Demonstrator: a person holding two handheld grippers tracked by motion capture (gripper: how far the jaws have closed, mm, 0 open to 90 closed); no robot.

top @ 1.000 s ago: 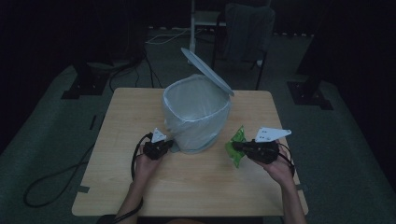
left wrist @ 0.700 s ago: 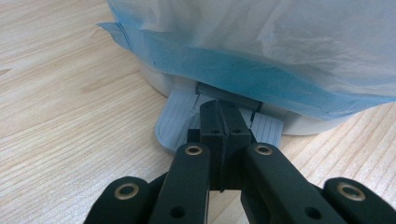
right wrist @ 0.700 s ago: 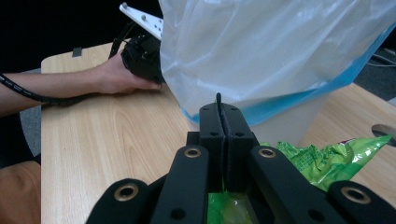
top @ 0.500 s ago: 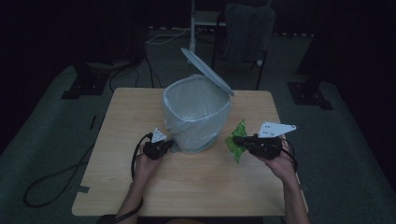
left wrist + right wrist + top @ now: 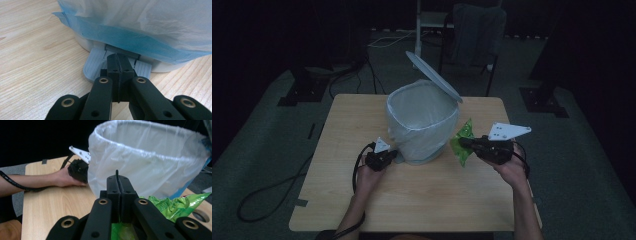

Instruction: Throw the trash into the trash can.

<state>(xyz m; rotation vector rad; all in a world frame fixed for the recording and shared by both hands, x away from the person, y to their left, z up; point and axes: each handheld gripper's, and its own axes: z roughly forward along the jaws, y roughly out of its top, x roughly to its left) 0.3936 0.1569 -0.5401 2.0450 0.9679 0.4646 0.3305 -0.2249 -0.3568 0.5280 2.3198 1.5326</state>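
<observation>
High view: left gripper (image 5: 393, 155), jaws closed empty, presses the pedal (image 5: 93, 65) of the lined pedal bin (image 5: 422, 122) mid-table, so its lid (image 5: 432, 75) stands open. Right gripper (image 5: 463, 143) pinches a green snack wrapper (image 5: 463, 142) beside the bin's rim; dropping it in remains.

jaws: black, brass-ringed screws | top plates: grey, three-cornered | cables: black, ribbed

Left tongs on the bin's pedal

The left tongs (image 5: 119, 60), jaws closed together, rest their tips on the grey ribbed pedal (image 5: 93, 66) at the foot of the bag-lined bin (image 5: 150, 27) on the wooden table (image 5: 32, 57).
</observation>
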